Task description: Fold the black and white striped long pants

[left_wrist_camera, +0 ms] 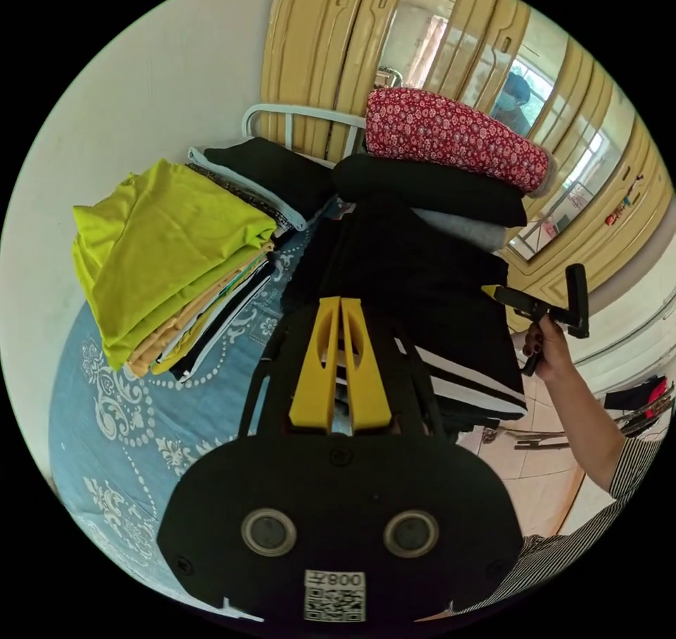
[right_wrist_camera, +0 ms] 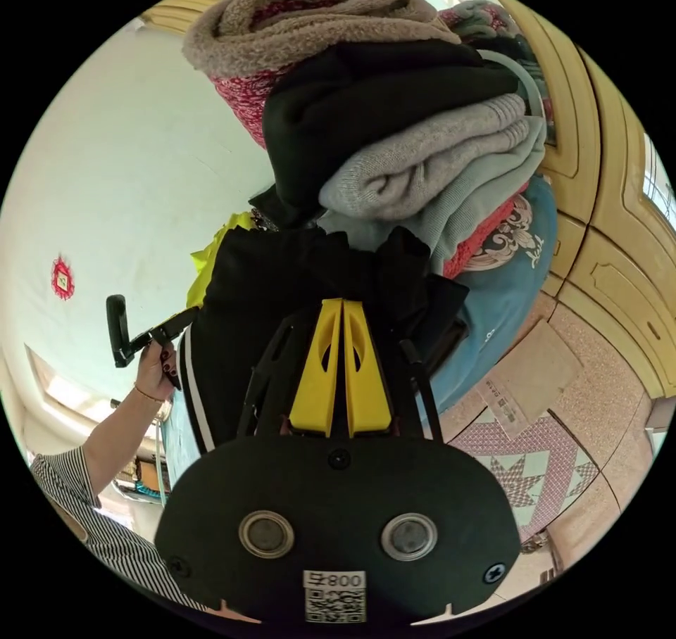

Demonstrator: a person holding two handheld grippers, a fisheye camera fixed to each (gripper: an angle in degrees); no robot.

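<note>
Both grippers (left_wrist_camera: 341, 301) (right_wrist_camera: 343, 302), jaws closed, pinch the striped pants (left_wrist_camera: 451, 329).
We hold them stretched over the bed's (left_wrist_camera: 134, 414) edge, presumably to fold.

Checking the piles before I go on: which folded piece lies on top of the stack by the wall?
The lime-green garment. It caps the stack beside the white wall, above orange, black and white layers; the other pile is topped by a red floral blanket.
</note>
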